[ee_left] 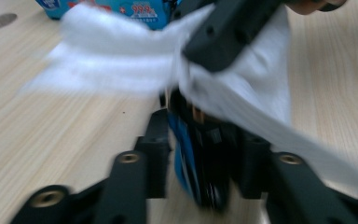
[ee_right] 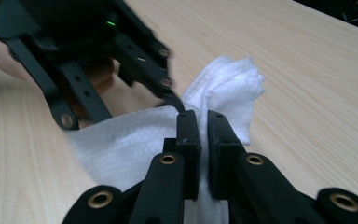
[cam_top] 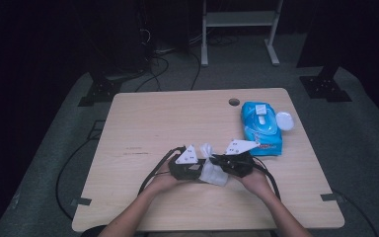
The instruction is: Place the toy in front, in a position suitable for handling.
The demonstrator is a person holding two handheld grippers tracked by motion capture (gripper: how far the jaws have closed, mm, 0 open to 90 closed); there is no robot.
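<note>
Wipe job, mid-way: at the near edge of the pale wood-grain surface (cam_top: 153, 123), the person's left gripper (ee_left: 204, 140) hovers with its fingers (ee_left: 157, 135) a narrow way apart. They are not pinching cloth as far as the blurred left gripper view shows; a dark blue-black part, prob. of the other tool, sits in the gap. Centre, a white textured wet wipe (ee_right: 121, 149) lies crumpled on the surface between the two tools, one end bunched upward. The right gripper (ee_right: 204, 135) has its fingers (ee_right: 189, 135) clamped tight on that bunched end, cloth squeezed between the pads. Right of the hands, near but apart, lies a blue plastic wet-wipe pack (cam_top: 261, 129), label up, its round white flip lid (cam_top: 284, 121) swung open.

Judged progress: one sheet is out of the pack and in hand, so the pull looks done. Spreading or folding it seems under way, w/ the left tool due to take a fresh hold. The lid is not yet closed.

Surface: otherwise bare, a round cable hole (cam_top: 234, 102) near the far edge. Room: dim, with a black stand foot (cam_top: 98, 91) far left, loose black cables (cam_top: 153, 64), a white metal frame (cam_top: 239, 19) at the back, a second black stand foot (cam_top: 324, 88) at right, and grey carpet floor (cam_top: 365, 148) all round.
</note>
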